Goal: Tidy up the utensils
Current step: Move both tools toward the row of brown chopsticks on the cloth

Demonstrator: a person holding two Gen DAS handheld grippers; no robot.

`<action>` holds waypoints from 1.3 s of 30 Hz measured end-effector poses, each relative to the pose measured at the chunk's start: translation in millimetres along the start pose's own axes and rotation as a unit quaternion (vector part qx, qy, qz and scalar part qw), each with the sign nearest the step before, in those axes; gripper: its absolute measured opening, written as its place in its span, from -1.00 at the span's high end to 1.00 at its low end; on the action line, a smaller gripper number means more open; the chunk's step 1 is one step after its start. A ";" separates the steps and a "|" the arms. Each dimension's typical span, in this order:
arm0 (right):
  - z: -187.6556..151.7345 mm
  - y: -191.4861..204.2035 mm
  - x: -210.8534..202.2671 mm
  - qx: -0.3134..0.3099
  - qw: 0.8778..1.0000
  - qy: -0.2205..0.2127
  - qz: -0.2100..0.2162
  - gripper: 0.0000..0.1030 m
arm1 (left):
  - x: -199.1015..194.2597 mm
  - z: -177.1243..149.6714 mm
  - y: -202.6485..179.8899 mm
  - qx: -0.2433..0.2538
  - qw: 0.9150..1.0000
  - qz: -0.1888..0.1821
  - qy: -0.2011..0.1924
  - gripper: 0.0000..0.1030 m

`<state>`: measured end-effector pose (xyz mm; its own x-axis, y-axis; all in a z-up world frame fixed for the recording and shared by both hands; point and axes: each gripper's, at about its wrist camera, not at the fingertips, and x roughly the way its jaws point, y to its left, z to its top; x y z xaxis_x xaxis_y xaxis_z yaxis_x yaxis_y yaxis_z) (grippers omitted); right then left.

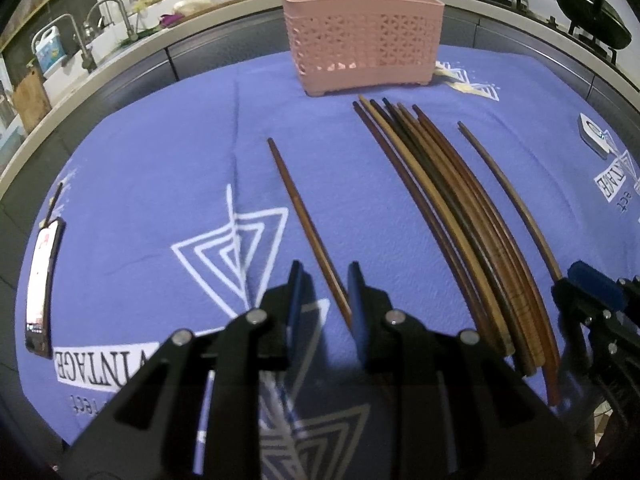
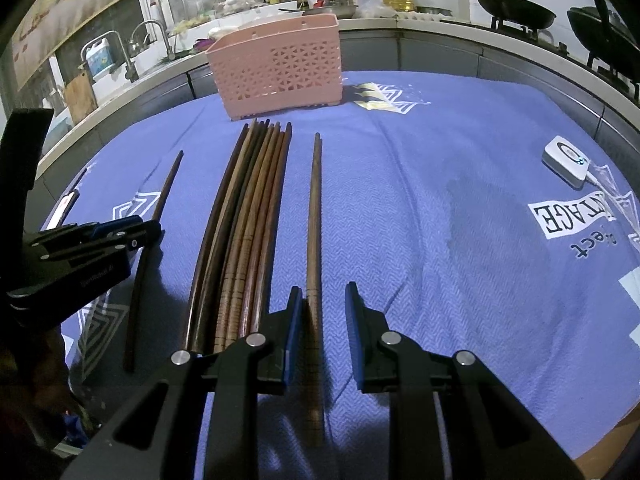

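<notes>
A pink perforated utensil basket [image 1: 362,36] [image 2: 280,68] stands at the far side of the blue cloth. A bundle of several brown chopsticks [image 1: 452,216] [image 2: 248,220] lies in front of it. My left gripper [image 1: 322,276] is open, its fingers astride the near end of a lone dark chopstick [image 1: 300,216] [image 2: 160,208] left of the bundle. My right gripper [image 2: 320,296] is open, its fingers astride a lone brown chopstick [image 2: 314,240] [image 1: 508,196] right of the bundle. Each gripper shows in the other's view: the right one [image 1: 592,292], the left one [image 2: 120,232].
A phone [image 1: 40,284] lies at the cloth's left edge. A small white device [image 2: 566,160] with a cable lies at the right. Behind the table are a sink with taps [image 2: 132,52], bottles and two woks [image 2: 516,8] on a stove.
</notes>
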<state>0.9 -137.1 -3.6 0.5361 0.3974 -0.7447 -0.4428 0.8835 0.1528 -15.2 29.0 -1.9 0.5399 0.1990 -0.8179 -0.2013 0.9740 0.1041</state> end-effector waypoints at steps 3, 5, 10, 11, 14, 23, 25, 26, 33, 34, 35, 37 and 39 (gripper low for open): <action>0.2 -0.4 0.1 0.003 1.000 0.000 0.001 0.56 | -1.2 -2.0 1.1 0.000 1.000 0.001 -0.004 0.58; 0.1 -0.5 0.2 0.003 1.000 0.000 0.002 0.56 | -2.2 -3.8 1.8 -0.002 1.000 0.001 -0.006 0.58; -0.5 -1.1 -0.3 0.009 1.000 0.000 0.004 0.56 | -2.6 -7.2 5.0 -0.016 1.000 -0.006 -0.011 0.58; -0.4 -1.2 -0.3 0.009 1.000 0.000 0.004 0.56 | -3.4 -8.1 5.4 -0.018 1.000 -0.004 -0.013 0.58; -1.1 -2.3 -0.7 0.013 1.000 -0.001 0.006 0.55 | -4.4 -10.6 7.2 -0.022 1.000 -0.008 -0.012 0.58; -1.3 -0.2 -0.1 0.009 1.000 -0.002 -0.001 0.55 | -4.7 -8.8 11.2 -0.028 0.999 -0.014 -0.011 0.47; 0.7 0.3 0.9 0.007 1.000 0.000 -0.002 0.55 | -3.0 -5.6 13.5 -0.030 0.999 -0.014 -0.009 0.37; 2.9 0.7 1.8 0.005 1.000 0.003 -0.001 0.55 | -1.5 -2.5 14.0 -0.029 0.999 -0.016 -0.008 0.33; 28.4 1.8 18.7 -0.022 0.999 0.037 0.011 0.55 | 11.4 20.1 18.1 -0.027 0.999 -0.029 -0.002 0.31; 32.8 2.4 21.7 -0.026 0.999 0.042 0.014 0.55 | 13.0 23.2 18.3 -0.026 0.999 -0.032 -0.002 0.31; 39.0 2.5 25.9 -0.029 0.998 0.048 0.019 0.55 | 15.0 26.9 19.1 -0.026 0.999 -0.036 -0.002 0.31; 50.2 2.0 33.2 -0.032 0.998 0.058 0.025 0.55 | 19.3 35.0 22.5 -0.028 0.999 -0.042 -0.002 0.31; 62.8 0.8 41.4 -0.033 0.997 0.067 0.032 0.55 | 23.5 42.9 26.0 -0.029 0.998 -0.048 -0.003 0.31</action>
<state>67.9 -104.3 6.5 0.4071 0.4117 -0.8154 -0.5214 0.8377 0.1627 27.3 63.7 5.9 0.5639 0.1061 -0.8190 -0.1948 0.9808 -0.0071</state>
